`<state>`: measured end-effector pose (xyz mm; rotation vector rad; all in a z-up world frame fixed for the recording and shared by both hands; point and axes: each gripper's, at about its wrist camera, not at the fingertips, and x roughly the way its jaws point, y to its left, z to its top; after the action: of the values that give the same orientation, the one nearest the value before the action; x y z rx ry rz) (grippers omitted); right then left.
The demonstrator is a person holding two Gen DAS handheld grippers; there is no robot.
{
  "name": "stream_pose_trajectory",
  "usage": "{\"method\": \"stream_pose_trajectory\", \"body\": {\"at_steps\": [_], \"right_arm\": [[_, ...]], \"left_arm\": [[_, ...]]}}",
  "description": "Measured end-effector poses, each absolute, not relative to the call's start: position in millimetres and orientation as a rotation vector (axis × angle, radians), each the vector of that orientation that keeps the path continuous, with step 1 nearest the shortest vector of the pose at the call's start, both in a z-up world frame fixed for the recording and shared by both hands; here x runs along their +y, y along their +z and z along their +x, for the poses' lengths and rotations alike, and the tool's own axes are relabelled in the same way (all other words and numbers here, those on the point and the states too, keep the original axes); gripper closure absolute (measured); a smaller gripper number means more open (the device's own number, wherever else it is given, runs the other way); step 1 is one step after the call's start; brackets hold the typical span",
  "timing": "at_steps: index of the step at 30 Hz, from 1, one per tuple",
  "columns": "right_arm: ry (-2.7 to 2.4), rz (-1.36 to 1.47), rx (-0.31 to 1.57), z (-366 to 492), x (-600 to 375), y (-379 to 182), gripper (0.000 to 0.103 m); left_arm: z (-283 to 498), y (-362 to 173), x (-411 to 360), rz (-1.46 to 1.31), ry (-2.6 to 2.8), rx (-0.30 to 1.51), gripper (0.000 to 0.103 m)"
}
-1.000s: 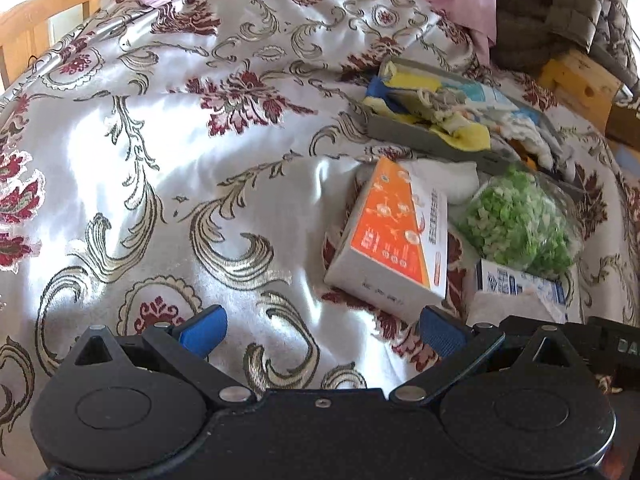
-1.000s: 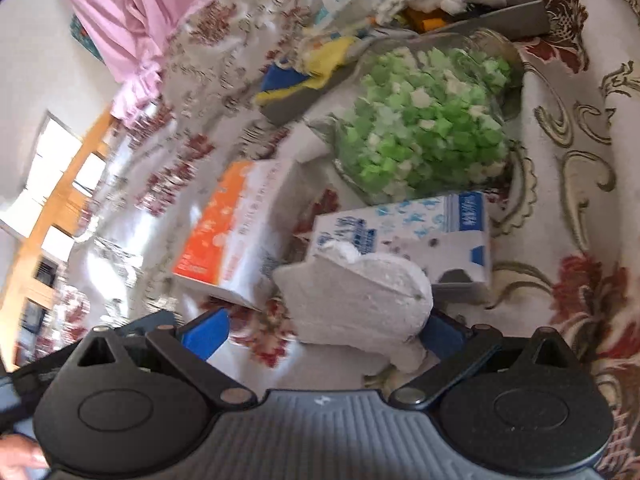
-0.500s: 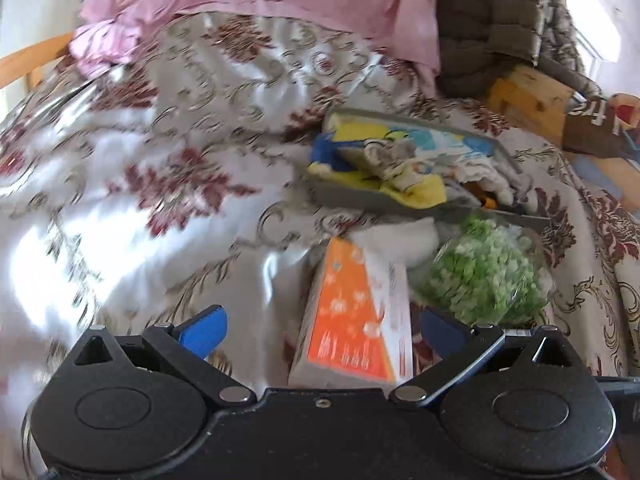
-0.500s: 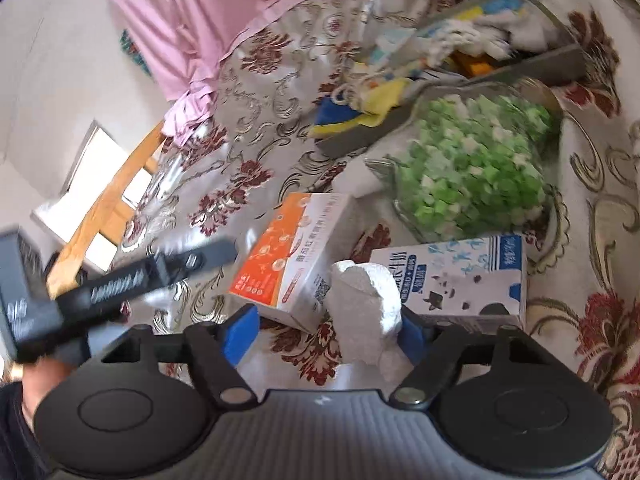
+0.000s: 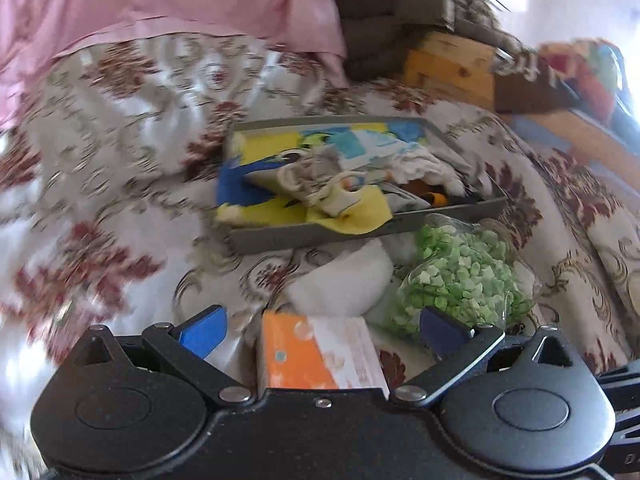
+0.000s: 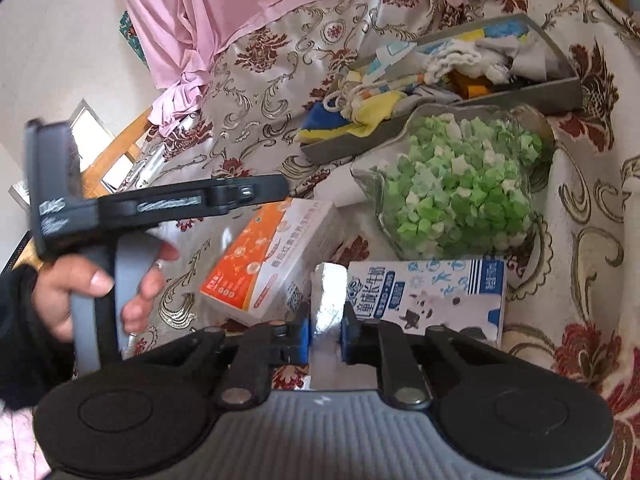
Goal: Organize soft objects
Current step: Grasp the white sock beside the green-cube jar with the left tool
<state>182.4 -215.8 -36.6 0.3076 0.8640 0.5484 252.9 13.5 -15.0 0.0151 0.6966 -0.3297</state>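
Observation:
My right gripper [image 6: 325, 334] is shut on a white soft cloth [image 6: 328, 300], squeezed thin between the blue pads, just above the bedspread and next to a blue-and-white milk carton [image 6: 432, 294]. My left gripper [image 5: 320, 330] is open and empty above an orange-and-white box [image 5: 320, 356]; the box also shows in the right wrist view [image 6: 268, 256]. A grey tray [image 5: 360, 232] holds several cloths, yellow, blue and white; it also shows in the right wrist view [image 6: 520, 92]. Another white soft piece [image 5: 340, 280] lies in front of the tray.
A clear bag of green and white foam bits [image 6: 460, 188] lies between the tray and the carton. A pink sheet [image 5: 180, 0] and a dark quilt [image 5: 396, 8] lie at the back. A wooden frame [image 5: 452, 64] stands at the right.
My right gripper has closed fully on the white cloth, which is now pinched narrow. My left gripper has swung right and forward over the orange box, still open.

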Motion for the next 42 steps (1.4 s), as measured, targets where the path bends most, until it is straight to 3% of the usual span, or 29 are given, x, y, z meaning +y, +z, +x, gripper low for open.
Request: {"method": "stream_pose_trajectory", "body": {"at_steps": [12, 21, 26, 30, 35, 42], "right_arm": [[0.447, 0.441, 0.776, 193, -252, -24, 0.088], [0.448, 0.446, 0.784, 199, -251, -28, 0.088], [0.450, 0.440, 0.784, 199, -251, -28, 0.087], [0.451, 0.442, 0.787, 199, -251, -29, 0.087], [0.453, 0.442, 0.787, 199, -250, -29, 0.087], [0.448, 0.432, 0.790, 200, -250, -30, 0.084]], "left_arm": [[321, -38, -18, 0.243, -0.544, 0.798, 0.001], [343, -63, -43, 0.455, -0.629, 0.896, 0.011], [346, -70, -47, 0.483, -0.642, 0.921, 0.023], [350, -68, -44, 0.468, -0.611, 0.912, 0.044], [352, -64, -40, 0.431, -0.594, 0.926, 0.055], [344, -52, -39, 0.368, -0.548, 0.927, 0.091]]}}
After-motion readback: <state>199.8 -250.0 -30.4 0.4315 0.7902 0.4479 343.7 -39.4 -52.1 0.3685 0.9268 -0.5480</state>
